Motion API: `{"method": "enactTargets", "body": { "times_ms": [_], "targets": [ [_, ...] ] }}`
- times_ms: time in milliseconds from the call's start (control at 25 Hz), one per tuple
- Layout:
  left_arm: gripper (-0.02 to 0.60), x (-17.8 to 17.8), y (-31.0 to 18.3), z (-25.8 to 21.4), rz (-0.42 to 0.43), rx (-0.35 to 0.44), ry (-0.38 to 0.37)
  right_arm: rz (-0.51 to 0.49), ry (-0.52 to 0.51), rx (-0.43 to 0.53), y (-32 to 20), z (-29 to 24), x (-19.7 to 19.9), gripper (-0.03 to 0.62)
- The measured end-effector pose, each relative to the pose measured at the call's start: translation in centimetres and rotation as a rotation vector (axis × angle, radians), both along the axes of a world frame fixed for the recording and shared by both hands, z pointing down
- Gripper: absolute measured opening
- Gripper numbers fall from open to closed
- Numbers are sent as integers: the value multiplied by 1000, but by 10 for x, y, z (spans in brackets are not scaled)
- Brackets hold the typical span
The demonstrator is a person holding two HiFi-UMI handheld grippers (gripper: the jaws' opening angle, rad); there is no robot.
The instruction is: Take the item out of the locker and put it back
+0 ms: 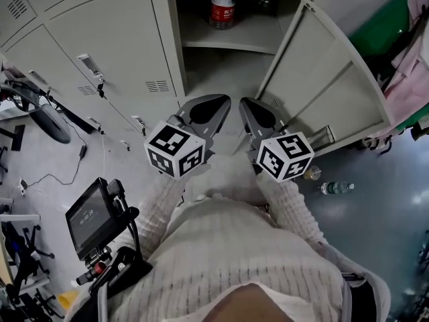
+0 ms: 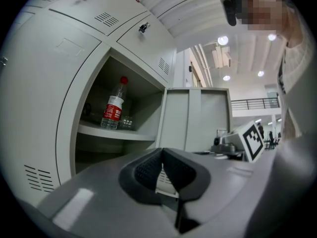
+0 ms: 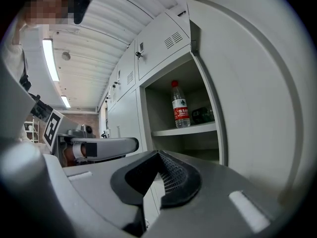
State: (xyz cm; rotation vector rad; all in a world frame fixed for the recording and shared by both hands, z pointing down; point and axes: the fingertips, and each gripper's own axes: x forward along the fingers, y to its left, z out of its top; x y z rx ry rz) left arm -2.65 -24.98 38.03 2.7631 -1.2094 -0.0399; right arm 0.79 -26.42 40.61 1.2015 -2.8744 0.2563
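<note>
Water bottle [image 1: 223,5], red label, upright on the far locker shelf [image 1: 251,37] beside a small glass object [image 2: 126,122]; left tool [image 2: 161,152] and right tool [image 3: 157,156] both closed, empty, well short of it; risk: a thrust with shut jaws would likely topple it.

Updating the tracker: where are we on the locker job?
Done: grey metal locker door stands open. In hand: nothing; left gripper and right gripper both shut, empty, short of the shelf. Left, seemingly: take clear red-labelled plastic bottle off it, put it back.
</note>
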Motion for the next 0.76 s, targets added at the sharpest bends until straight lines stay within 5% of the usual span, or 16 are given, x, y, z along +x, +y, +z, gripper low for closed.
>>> {"method": "enactTargets", "body": {
  "times_ms": [760],
  "targets": [
    [8,1,11,3,7,-11,40,-7,21,-1,11,7,1,-2]
  ]
}}
